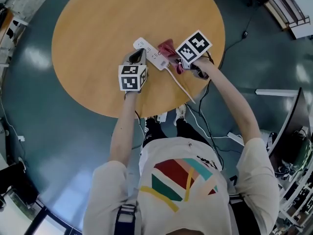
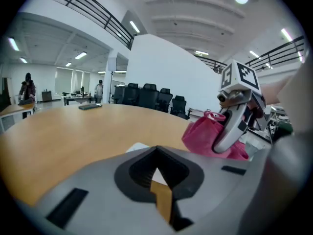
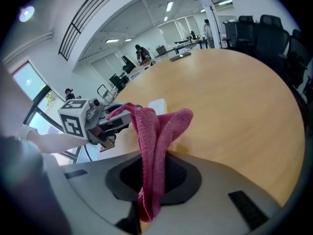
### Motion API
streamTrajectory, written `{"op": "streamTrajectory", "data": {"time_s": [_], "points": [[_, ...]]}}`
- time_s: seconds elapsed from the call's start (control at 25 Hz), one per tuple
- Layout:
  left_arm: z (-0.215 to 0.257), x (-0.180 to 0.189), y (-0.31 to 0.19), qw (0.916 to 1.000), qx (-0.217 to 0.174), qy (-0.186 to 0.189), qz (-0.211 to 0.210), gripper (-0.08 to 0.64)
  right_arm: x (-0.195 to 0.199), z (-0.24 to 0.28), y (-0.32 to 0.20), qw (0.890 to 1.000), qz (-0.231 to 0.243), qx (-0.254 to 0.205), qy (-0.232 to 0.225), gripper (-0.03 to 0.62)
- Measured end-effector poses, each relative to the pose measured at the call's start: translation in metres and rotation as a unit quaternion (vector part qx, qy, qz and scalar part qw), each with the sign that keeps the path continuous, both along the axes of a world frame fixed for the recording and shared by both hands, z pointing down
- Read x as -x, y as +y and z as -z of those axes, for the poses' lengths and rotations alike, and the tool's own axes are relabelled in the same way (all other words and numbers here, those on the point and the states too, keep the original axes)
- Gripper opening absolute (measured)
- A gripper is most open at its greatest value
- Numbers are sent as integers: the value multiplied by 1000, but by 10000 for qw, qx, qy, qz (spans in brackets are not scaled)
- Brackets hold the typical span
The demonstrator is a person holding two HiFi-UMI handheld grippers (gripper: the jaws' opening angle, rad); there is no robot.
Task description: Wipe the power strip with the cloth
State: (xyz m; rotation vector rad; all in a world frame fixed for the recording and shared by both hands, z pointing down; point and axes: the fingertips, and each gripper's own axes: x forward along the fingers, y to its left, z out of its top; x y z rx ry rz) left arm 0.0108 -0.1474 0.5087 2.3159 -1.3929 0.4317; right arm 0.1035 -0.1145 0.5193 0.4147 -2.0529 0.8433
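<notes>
White plastic power strip (image 1: 152, 58) is lying on round wooden table (image 1: 98, 33). Right gripper (image 1: 175, 62) fingers are clamping pink cloth (image 3: 155, 131) beside it. Left gripper (image 1: 139, 54) fingers are sitting closed at its end.

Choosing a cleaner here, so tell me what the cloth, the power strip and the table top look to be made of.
Cloth: pink-red textile, probably microfibre or a similar knit. A fine ribbed weave shows, and it folds limply.
Power strip: white moulded plastic, judging by its smooth, even casing.
Table: wood or wood-look laminate with a matte finish. The surface is uniform tan, and which of the two it is stays unclear.
</notes>
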Motion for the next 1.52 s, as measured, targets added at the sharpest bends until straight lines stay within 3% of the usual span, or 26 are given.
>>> {"op": "streamTrajectory", "data": {"time_s": [0.12, 0.32, 0.76, 0.92, 1.16, 1.52], "points": [[26, 37, -12, 9992, -362, -167, 92, 41, 31, 30, 0, 9993, 106, -316, -180, 39], [38, 89, -31, 9975, -551, -335, 284, 41, 95, 30, -4, 9982, 176, -277, -494, 40], [-4, 163, -20, 9989, -137, -327, 299, 41, 167, -19, -60, 9973, 6, -363, 632, 40], [-17, 186, -15, 9990, -33, -307, 333, 41, 181, -29, -65, 9955, 31, -444, 836, 38], [-20, 190, -14, 9987, -40, -417, 286, 42, 178, -27, -56, 9922, 219, -684, 1015, 40], [-20, 151, -1, 9988, -45, -488, 80, 42, 123, -33, 12, 9890, 547, -771, 1135, 40]]}}
